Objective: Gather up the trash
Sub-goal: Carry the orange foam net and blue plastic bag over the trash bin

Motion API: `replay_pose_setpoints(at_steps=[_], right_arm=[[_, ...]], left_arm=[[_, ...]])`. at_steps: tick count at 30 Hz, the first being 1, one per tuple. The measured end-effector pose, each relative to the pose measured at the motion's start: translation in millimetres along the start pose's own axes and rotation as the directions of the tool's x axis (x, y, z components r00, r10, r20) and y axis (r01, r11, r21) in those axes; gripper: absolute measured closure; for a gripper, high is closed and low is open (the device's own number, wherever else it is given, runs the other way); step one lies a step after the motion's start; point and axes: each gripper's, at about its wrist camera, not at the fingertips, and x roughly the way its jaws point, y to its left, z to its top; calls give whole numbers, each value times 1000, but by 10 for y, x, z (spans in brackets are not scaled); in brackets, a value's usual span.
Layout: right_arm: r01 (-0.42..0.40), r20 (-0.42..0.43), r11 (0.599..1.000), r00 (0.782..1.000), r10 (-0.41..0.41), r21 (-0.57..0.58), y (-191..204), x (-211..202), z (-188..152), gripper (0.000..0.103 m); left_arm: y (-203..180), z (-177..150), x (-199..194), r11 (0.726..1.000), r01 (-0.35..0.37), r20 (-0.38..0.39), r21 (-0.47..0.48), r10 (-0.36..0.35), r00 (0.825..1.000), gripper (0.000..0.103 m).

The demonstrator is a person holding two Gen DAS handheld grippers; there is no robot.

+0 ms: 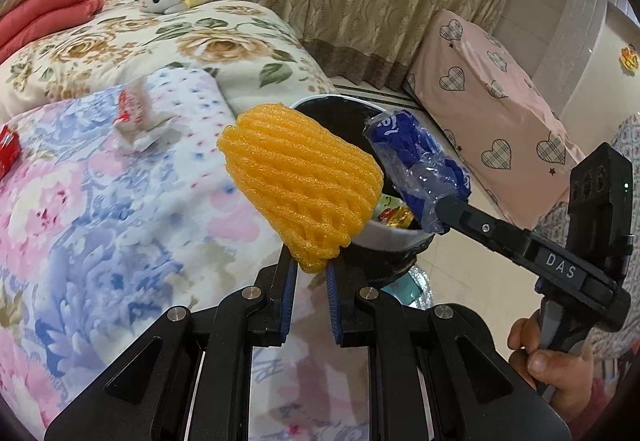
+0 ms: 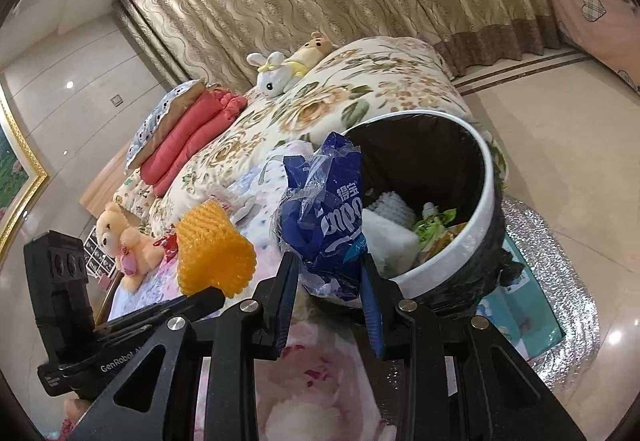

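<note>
1. The bed [image 1: 120,177], soft and quilted in pink and blue flowers, fills my left side; a crumpled red and white wrapper [image 1: 138,113] lies on it, uncollected.
2. The bin [image 2: 480,201], a round white-rimmed tub with a black liner, stands just beside the bed, already holding wrappers and white foam. I judge this to be the drop-off step: both pieces are carried to the bin's mouth.
3. The blue wrapper [image 2: 328,217] is thin, crinkly plastic film, crushed into a loose wad. My right gripper [image 2: 330,281] pinches its lower end, fingers partly closed around it, and it hangs over the near rim.
4. The orange foam net [image 1: 300,185] is a springy, ribbed mesh sleeve, light and squashy. My left gripper [image 1: 312,269] is closed narrow on its bottom tip, holding it upright at the bin's near edge.
5. Next, I think, each claw must reach past the rim before opening; light film and foam could cling or drift outside.
</note>
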Motion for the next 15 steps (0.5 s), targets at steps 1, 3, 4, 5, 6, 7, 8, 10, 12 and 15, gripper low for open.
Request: replay_pose_setpoints(at_steps=[1, 3, 4, 5, 6, 7, 8, 10, 12, 15], right_arm=[[3, 1, 1000, 1000, -3, 2, -15, -1, 6, 72], [9, 2, 1000, 1000, -9, 3, -36, 1, 23, 72], [13, 4, 1000, 1000, -13, 2, -48, -2, 33, 72], [18, 5, 1000, 1000, -18, 2, -60, -2, 44, 72], [23, 4, 1000, 1000, -23, 2, -79, 7, 59, 72], [28, 3, 1000, 1000, -28, 4, -94, 14, 72, 72], [32, 3, 999, 999, -32, 7, -112, 23, 90, 72], [40, 6, 999, 999, -40, 9, -151, 29, 128, 72], [48, 7, 999, 999, -48, 8, -173, 45, 176, 72], [58, 7, 998, 998, -58, 3, -210, 75, 236, 72]], left_arm=[[-26, 26, 18, 1000, 1, -1, 6, -1, 1000, 90], [-55, 69, 50, 1000, 4, -3, 14, -4, 1000, 90], [-80, 99, 65, 1000, 5, -2, 18, -5, 1000, 90], [-93, 118, 75, 1000, 4, -2, 22, -4, 1000, 90], [-116, 143, 90, 1000, 5, -2, 28, -5, 1000, 90], [-140, 168, 107, 999, 6, -3, 34, -6, 1000, 90], [-157, 183, 120, 999, 6, -4, 38, -6, 1000, 90], [-206, 229, 169, 999, 7, -9, 51, -6, 1000, 90], [-243, 267, 211, 998, 6, -14, 63, -5, 1000, 90], [-287, 321, 268, 997, 8, -20, 74, -6, 1000, 90]])
